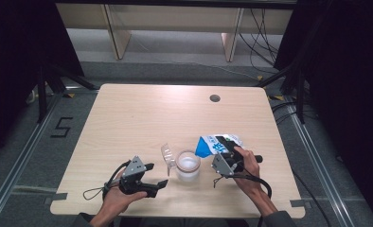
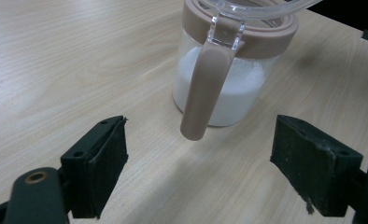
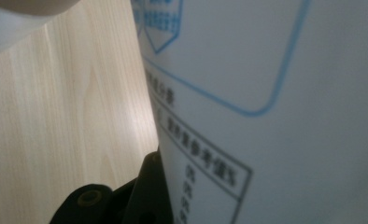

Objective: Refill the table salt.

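The table (image 1: 142,118) in front of me is pale wood with rounded corners and a small round hole (image 1: 215,98) near its far edge. Both my forearms come up from the near edge onto it.

My right hand (image 1: 248,165) is raised a little above the table, wrist bent inward, and the right gripper (image 1: 224,152) points toward the middle. It is clamped on a white and blue bag (image 1: 217,144), which is tipped so that its blue corner hangs just over the jar's open mouth. In the right gripper view the bag's printed white side (image 3: 275,116) sits right against my jaw.

The jar (image 1: 188,165) stands upright near the table's front edge, between my two hands, and is partly full of white powder. It has a brownish rim with a handle (image 2: 205,88) hanging down its side, and its clear lid (image 1: 168,156) is flipped open, leaning away to the left.

My left hand (image 1: 120,196) rests low by the near edge, and the left gripper (image 1: 154,177) points at the jar with its jaws wide apart and bare, the handle near but not touched.
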The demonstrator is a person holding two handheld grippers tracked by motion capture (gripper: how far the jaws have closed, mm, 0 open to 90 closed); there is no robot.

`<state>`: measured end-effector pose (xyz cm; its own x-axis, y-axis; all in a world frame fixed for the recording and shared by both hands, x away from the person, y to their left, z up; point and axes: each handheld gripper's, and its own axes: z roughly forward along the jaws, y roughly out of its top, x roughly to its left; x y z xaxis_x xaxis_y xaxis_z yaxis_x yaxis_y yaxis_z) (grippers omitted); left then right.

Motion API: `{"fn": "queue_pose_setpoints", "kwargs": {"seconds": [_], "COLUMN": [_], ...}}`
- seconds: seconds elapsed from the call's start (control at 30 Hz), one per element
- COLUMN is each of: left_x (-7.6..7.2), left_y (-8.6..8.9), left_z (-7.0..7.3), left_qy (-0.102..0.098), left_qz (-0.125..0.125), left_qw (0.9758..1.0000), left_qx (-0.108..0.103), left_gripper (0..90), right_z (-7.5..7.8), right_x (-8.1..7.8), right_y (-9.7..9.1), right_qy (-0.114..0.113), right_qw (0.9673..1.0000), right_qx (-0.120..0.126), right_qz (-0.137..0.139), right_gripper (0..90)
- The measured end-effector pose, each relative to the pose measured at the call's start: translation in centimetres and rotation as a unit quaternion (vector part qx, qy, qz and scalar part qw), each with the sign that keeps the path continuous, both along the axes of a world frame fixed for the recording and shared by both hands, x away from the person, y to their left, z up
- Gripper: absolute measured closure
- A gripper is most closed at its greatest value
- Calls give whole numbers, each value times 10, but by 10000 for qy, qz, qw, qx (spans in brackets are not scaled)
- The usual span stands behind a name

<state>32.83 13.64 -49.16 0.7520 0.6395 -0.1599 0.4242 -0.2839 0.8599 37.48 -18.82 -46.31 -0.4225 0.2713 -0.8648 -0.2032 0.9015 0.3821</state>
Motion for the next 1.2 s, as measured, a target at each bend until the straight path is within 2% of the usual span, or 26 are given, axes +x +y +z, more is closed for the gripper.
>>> {"fn": "queue_pose_setpoints", "kwargs": {"seconds": [0.03, 0.17, 0.2, 0.27, 0.3, 0.33, 0.47, 0.5, 0.6, 0.63, 0.7, 0.77, 0.83, 1.03, 1.1, 1.13, 1.2], "left_x": [0, 0, 0, 0, 0, 0, 0, 0, 0, 0, 0, 0, 0, 0, 1, 0, 1], "left_y": [0, 0, 0, 0, 0, 0, 0, 0, 0, 0, 0, 0, 0, 0, 0, 0, 1], "left_z": [0, 0, 0, 0, 0, 0, 0, 0, 0, 0, 0, 0, 0, 0, 0, 0, 0], "left_qy": [-1, -2, -1, 3, -1, -3, -2, -4, -3, -3, -2, -2, -2, -21, -19, -24, -9], "left_qz": [-10, -5, 2, -1, 1, -8, -8, -8, -12, -11, -8, -11, -12, 31, -3, 35, -23], "left_qw": [10000, 10000, 10000, 10000, 10000, 10000, 10000, 10000, 10000, 10000, 10000, 10000, 10000, 10000, 10000, 10000, 10000], "left_qx": [24, 14, -1, -2, -1, 16, 22, 24, 26, 26, 16, 24, 26, 14, 5, 13, 4], "left_gripper": [177, 177, 177, 177, 177, 177, 177, 177, 177, 177, 177, 177, 177, 177, 177, 177, 177], "right_z": [2, 4, 5, 5, 6, 7, 7, 5, 5, 4, 4, 3, 3, 1, -1, -1, -3], "right_x": [0, 4, 3, 6, 7, 9, 14, 15, 16, 17, 19, 20, 23, 27, 30, 31, 33], "right_y": [-1, -6, -7, -11, -13, -14, -22, -23, -27, -27, -30, -33, -36, -44, -49, -51, -55], "right_qy": [23, 210, 318, 381, 476, 460, 704, 927, 911, 988, 1007, 1100, 1107, 1342, 1477, 1503, 1533], "right_qw": [10000, 9990, 9981, 9965, 9957, 9954, 9901, 9861, 9849, 9830, 9814, 9772, 9763, 9636, 9551, 9545, 9485], "right_qx": [6, 383, 517, 741, 792, 836, 1208, 1377, 1472, 1544, 1633, 1814, 1855, 2307, 2562, 2571, 2765], "right_qz": [-19, 1, -28, 13, 20, 86, 70, 3, -52, -37, -81, -85, -84, -148, -179, -160, -211], "right_gripper": [781, 781, 781, 782, 782, 782, 784, 785, 787, 787, 788, 789, 789, 790, 791, 791, 792]}}
